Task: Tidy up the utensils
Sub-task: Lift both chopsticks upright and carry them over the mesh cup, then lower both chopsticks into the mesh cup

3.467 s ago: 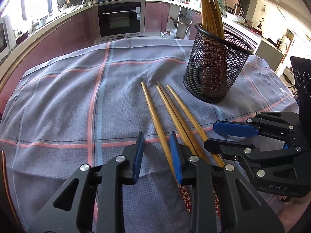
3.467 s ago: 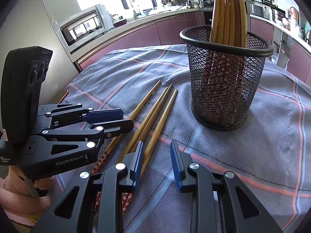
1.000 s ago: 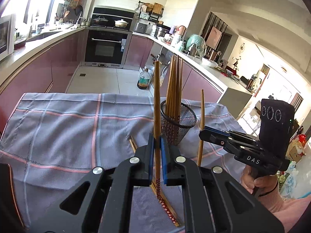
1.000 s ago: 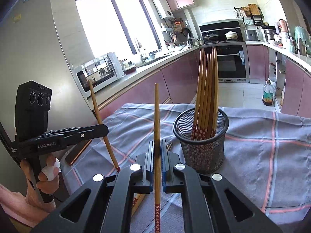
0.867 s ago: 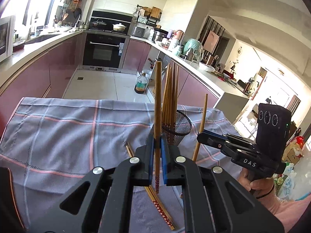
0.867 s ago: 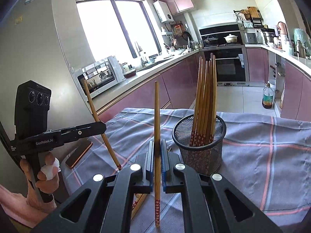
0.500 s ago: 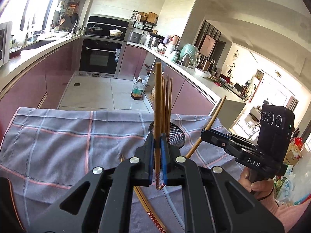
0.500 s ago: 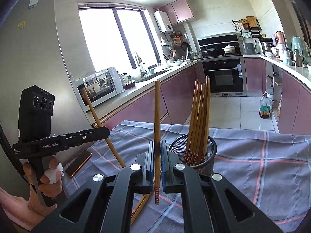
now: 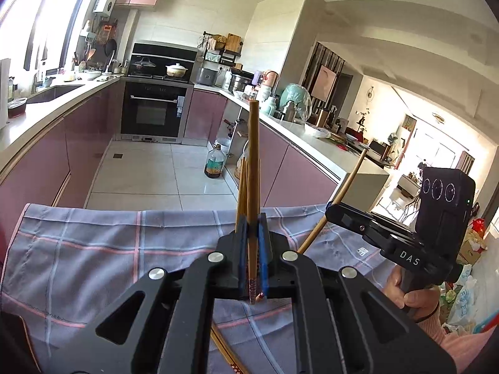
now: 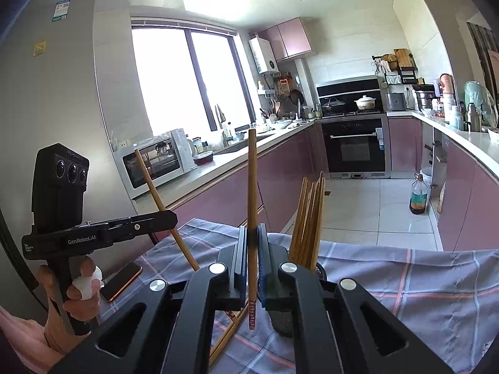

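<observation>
Chopsticks: one clamped in each gripper, both lifted clear of the desk. Left gripper (image 9: pixel 253 246) has its jaws clamped on a chopstick (image 9: pixel 253 168) held upright, patterned red end hanging just below the pads (image 9: pixel 264 258), plain end up. Right gripper (image 10: pixel 252 258) likewise has its jaws clamped on a second chopstick (image 10: pixel 252 180), near vertical, red patterned end down. From the left wrist view, that second chopstick leans up to the right out of the right gripper, which a hand (image 9: pixel 411 296) holds by its handle. From the right wrist view, the left gripper's chopstick leans up to the left, with a hand (image 10: pixel 78 293) on that handle. Mesh holder (image 10: pixel 282 321) sits on the checked cloth (image 10: pixel 421 283), mostly hidden behind the right jaws, with a bundle of chopsticks (image 10: pixel 308 218) standing in it. One more chopstick (image 10: pixel 226 333) lies flat on the cloth below the grippers. A phone (image 10: pixel 121 282) lies at the cloth's left edge.
</observation>
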Demonstrator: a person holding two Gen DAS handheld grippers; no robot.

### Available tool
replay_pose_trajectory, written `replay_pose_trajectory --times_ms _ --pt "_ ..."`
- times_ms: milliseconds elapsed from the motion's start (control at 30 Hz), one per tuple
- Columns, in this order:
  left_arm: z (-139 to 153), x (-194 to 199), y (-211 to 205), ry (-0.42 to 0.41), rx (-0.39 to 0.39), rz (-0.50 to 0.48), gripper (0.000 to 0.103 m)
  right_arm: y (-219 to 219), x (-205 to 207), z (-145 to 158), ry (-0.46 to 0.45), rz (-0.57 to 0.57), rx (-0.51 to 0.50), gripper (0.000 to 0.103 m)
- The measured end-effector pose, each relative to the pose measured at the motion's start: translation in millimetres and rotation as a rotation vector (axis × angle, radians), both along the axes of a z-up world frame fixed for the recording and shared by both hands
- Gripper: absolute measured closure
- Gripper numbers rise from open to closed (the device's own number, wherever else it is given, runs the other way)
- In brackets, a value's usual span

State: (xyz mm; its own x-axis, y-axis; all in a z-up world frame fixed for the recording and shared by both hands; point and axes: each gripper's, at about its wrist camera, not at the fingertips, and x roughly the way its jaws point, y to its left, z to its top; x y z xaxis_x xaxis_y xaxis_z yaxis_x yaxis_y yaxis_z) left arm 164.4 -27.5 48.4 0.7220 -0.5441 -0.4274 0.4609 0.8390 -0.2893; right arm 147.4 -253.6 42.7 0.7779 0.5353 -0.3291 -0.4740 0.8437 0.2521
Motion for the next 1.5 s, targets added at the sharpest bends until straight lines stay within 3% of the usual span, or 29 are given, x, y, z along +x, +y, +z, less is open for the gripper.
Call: replay_pose_trajectory --times_ms 333,667,1100,1500 --pt "25.4 7.6 -9.1 -0.062 0.011 0.004 0.096 -6.2 3.0 21.4 -0.058 -0.024 -0.007 0.098" --pt "30.4 19.6 -21.0 -0.078 0.021 0.001 0.096 -6.3 13.2 26.2 -0.078 -0.050 -0.015 0.098" --pt "8.2 41.5 -41.8 -0.018 0.092 0.017 0.096 -4.7 38.1 9.4 -0.026 -0.066 -0.045 0.098" --pt "-18.1 57.1 -61.5 0.053 0.178 -0.027 0.096 -1.3 44.9 -10.2 0.043 -0.054 -0.071 0.098"
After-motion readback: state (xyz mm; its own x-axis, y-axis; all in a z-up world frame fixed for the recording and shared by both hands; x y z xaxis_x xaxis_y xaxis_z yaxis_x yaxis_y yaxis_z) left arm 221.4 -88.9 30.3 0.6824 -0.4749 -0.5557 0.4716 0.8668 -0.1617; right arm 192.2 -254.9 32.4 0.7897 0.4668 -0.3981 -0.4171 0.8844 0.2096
